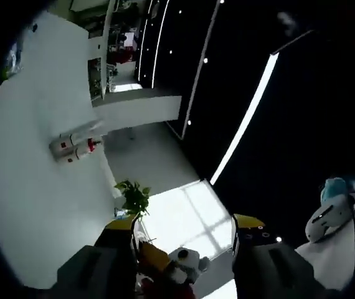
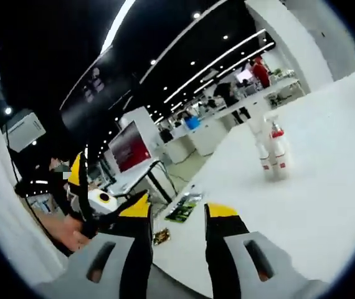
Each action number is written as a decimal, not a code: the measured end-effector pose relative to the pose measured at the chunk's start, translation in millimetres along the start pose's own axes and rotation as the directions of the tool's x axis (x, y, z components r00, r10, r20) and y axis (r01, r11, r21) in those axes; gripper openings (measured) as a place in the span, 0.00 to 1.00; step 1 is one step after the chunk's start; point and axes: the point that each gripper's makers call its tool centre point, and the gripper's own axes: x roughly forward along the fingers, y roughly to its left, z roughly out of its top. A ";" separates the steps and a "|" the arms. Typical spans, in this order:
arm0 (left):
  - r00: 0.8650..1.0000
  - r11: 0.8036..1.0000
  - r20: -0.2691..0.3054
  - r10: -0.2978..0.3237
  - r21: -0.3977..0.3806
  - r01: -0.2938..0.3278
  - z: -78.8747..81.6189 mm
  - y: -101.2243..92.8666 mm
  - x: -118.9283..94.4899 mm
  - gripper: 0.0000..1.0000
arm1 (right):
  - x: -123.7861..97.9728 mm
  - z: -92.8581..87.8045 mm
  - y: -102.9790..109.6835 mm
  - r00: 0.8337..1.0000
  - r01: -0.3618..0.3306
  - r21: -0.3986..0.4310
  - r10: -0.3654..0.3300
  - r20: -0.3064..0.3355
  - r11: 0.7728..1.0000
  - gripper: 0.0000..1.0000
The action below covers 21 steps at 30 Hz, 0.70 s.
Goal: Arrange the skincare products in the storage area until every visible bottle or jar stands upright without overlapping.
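Left claw (image 1: 184,240) and right claw (image 2: 176,218), both raised clear of the white bench (image 2: 327,180), jaws parted, nothing held; skincare bottles (image 2: 272,149) stand upright, close together, well apart from either claw, likely already tidy; left gripper view rolled, so the bottles (image 1: 75,146) appear sideways.

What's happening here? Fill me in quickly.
A person holds a tool in each hand, both lifted off the white table. The left tool and right tool are open and hold nothing. A small cluster of white skincare bottles with red details stands on the table, touched by neither tool. Arranging looks not yet started.
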 end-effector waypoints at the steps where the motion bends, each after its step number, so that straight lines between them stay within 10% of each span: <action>1: 1.000 1.000 -0.002 0.002 0.004 -0.002 1.1 -0.1 0.0 0.57 | -0.4 -3.3 0.1 1.000 0.002 -0.032 -0.003 -0.022 0.999 0.26; 12: 0.983 0.951 -0.013 0.183 0.255 -0.174 48.4 33.1 -10.6 0.34 | -5.8 -4.8 -3.8 0.994 0.108 -0.233 -0.099 0.050 0.966 0.21; 15: 0.950 0.902 0.004 0.312 0.313 -0.297 64.2 56.9 -19.0 0.34 | -5.6 -9.0 -14.5 0.985 0.171 -0.281 -0.169 0.032 0.944 0.19; 21: 0.812 0.728 0.024 0.583 0.429 -0.535 91.9 113.0 -47.5 0.55 | -0.1 -12.2 -16.6 0.983 0.182 -0.295 -0.184 0.020 0.938 0.28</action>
